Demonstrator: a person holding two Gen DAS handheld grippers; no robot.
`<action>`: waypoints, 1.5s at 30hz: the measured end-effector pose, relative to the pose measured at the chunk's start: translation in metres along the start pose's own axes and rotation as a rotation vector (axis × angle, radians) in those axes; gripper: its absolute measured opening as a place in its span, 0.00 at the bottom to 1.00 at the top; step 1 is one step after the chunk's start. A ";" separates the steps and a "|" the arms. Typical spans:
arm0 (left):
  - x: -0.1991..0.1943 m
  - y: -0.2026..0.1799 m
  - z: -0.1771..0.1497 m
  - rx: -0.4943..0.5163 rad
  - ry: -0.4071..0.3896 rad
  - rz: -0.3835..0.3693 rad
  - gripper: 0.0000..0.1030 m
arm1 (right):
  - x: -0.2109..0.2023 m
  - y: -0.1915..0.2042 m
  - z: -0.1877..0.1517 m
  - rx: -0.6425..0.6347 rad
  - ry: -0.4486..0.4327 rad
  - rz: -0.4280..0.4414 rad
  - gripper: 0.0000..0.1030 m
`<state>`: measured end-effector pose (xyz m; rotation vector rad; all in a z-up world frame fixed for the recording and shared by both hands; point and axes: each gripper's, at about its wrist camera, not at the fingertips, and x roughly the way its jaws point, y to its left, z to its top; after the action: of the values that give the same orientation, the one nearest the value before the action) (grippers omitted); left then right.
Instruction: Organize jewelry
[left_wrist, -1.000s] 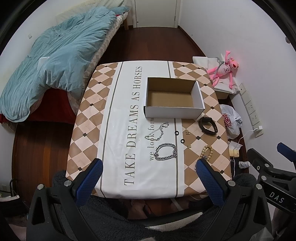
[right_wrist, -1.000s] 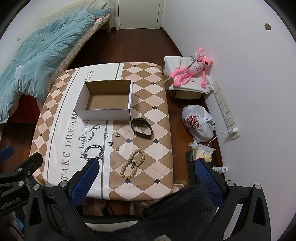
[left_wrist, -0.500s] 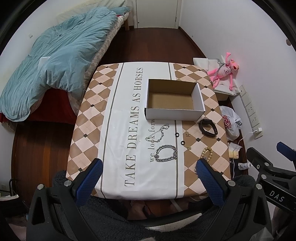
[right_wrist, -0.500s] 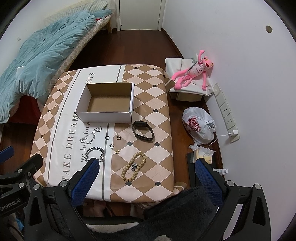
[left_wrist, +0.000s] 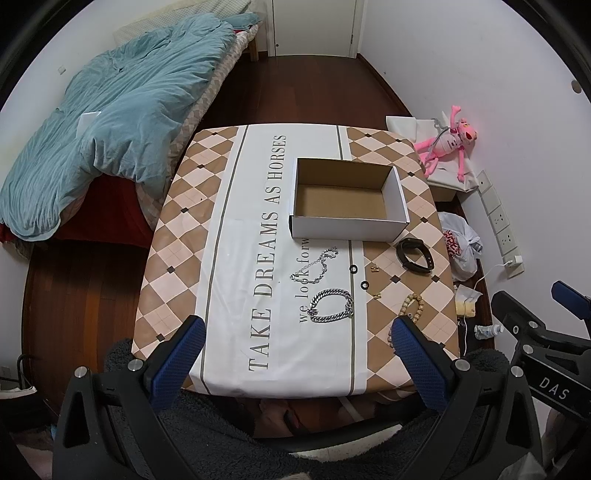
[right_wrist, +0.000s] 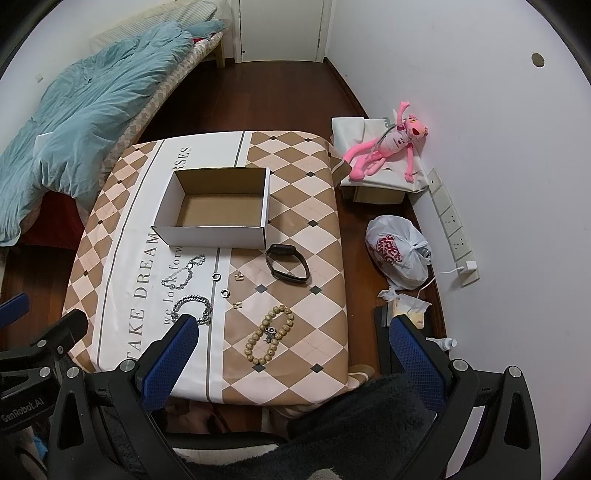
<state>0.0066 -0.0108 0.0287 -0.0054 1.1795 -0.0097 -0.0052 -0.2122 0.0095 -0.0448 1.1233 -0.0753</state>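
An empty white cardboard box (left_wrist: 347, 199) (right_wrist: 218, 206) stands open on the table. In front of it lie a thin silver chain (left_wrist: 316, 266) (right_wrist: 183, 273), a thick silver chain bracelet (left_wrist: 331, 306) (right_wrist: 192, 306), two small dark rings (left_wrist: 353, 268) (right_wrist: 217, 276), small gold earrings (left_wrist: 375, 269) (right_wrist: 239, 275), a black wristband (left_wrist: 414, 254) (right_wrist: 287, 263) and a wooden bead bracelet (left_wrist: 410, 308) (right_wrist: 269, 334). My left gripper (left_wrist: 295, 358) and my right gripper (right_wrist: 291, 354) are both open and empty, held above the table's near edge.
The table (left_wrist: 229, 258) has a checked cloth with printed words. A bed with a blue quilt (left_wrist: 110, 122) is to the left. At the right are a pink plush toy (right_wrist: 388, 147) on a box, a white plastic bag (right_wrist: 399, 254) and wall sockets.
Both grippers have drawn slightly back and up from the table, so the table looks a little smaller and farther. Nothing on the table has moved.
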 end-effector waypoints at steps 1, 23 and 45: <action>0.000 0.000 0.000 -0.001 -0.001 -0.001 1.00 | 0.000 0.001 0.000 0.000 -0.001 0.000 1.00; 0.140 0.007 0.000 0.059 0.128 0.144 1.00 | 0.194 -0.021 -0.049 0.194 0.342 -0.007 0.86; 0.217 0.003 -0.019 0.028 0.294 -0.031 0.57 | 0.216 -0.004 -0.050 0.191 0.276 0.104 0.09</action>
<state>0.0722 -0.0096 -0.1794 0.0028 1.4734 -0.0563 0.0424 -0.2344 -0.2060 0.1995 1.3878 -0.0978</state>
